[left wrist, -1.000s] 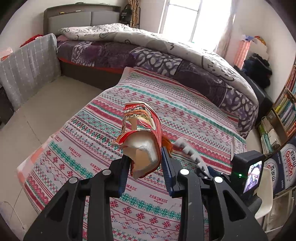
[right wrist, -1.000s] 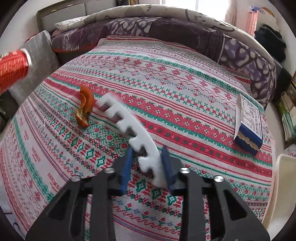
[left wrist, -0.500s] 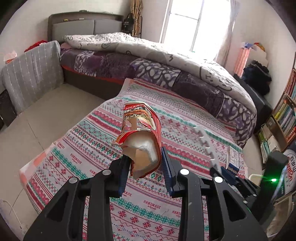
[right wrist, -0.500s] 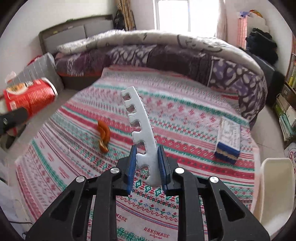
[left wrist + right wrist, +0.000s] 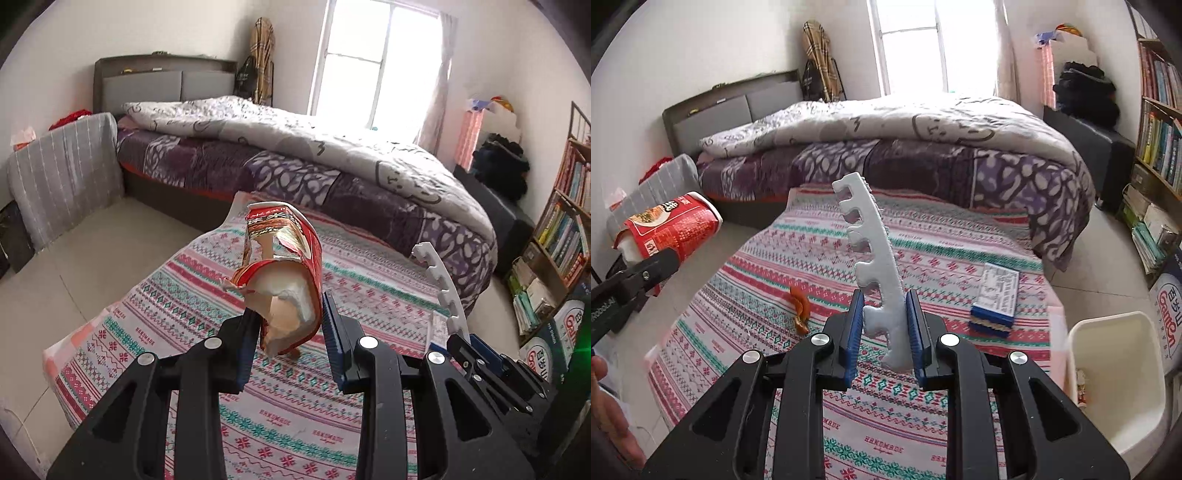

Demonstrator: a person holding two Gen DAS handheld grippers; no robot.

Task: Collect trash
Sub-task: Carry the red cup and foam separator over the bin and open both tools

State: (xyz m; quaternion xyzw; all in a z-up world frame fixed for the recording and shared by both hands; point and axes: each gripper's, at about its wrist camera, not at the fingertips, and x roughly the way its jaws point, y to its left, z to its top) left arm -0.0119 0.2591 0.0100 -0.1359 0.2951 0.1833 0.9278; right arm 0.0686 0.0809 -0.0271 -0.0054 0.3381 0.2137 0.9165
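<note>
My left gripper (image 5: 290,341) is shut on a crushed red noodle cup (image 5: 282,271) and holds it in the air above the patterned table cloth (image 5: 155,314). The cup also shows at the left of the right wrist view (image 5: 670,230). My right gripper (image 5: 884,330) is shut on a white toothed foam strip (image 5: 873,254) that stands upright; the strip also shows in the left wrist view (image 5: 441,286). An orange peel (image 5: 799,308) and a blue and white box (image 5: 997,299) lie on the cloth.
A white bin (image 5: 1115,380) stands at the right of the table. A bed (image 5: 923,147) with a grey quilt lies behind the table. Bookshelves (image 5: 1160,122) line the right wall. A grey striped cushion (image 5: 62,173) leans at the left.
Both grippers have risen well above the cloth with their loads. The foam strip was lifted off the table and now stands upright.
</note>
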